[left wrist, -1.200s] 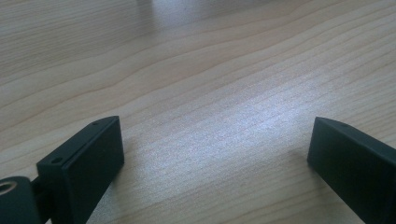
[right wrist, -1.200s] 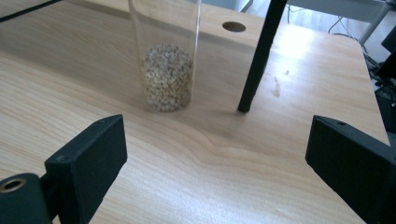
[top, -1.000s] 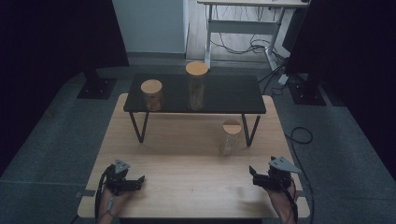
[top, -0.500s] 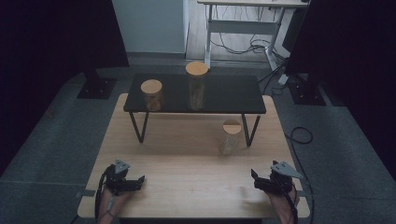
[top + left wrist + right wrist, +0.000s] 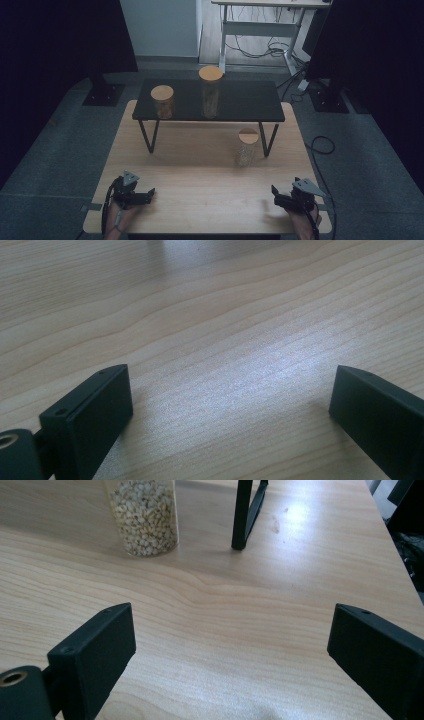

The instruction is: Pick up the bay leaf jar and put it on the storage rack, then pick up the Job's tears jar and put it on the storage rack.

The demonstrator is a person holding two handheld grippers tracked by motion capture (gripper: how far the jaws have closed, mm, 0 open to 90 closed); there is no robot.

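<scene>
Since the earlier frame the right gripper (image 5: 278, 198) has sunk a little toward the wooden table (image 5: 200, 170) at about 5 o'clock in the high view, while the left gripper (image 5: 147, 194) at 7 o'clock keeps its place. Both have their jaws spread wide with nothing between them, only bare wood grain beneath. The nearest thing, a small glass jar of pale grains (image 5: 246, 147) with a wooden lid, stands on the table at 11 o'clock from the right gripper, just beside a leg of the black shelf (image 5: 240, 100). On that shelf stand a short jar (image 5: 162, 101) and a tall jar (image 5: 210, 92). Grey carpet (image 5: 55, 150) surrounds the table; a desk frame with cables (image 5: 260, 35) stands at 12 o'clock.
</scene>
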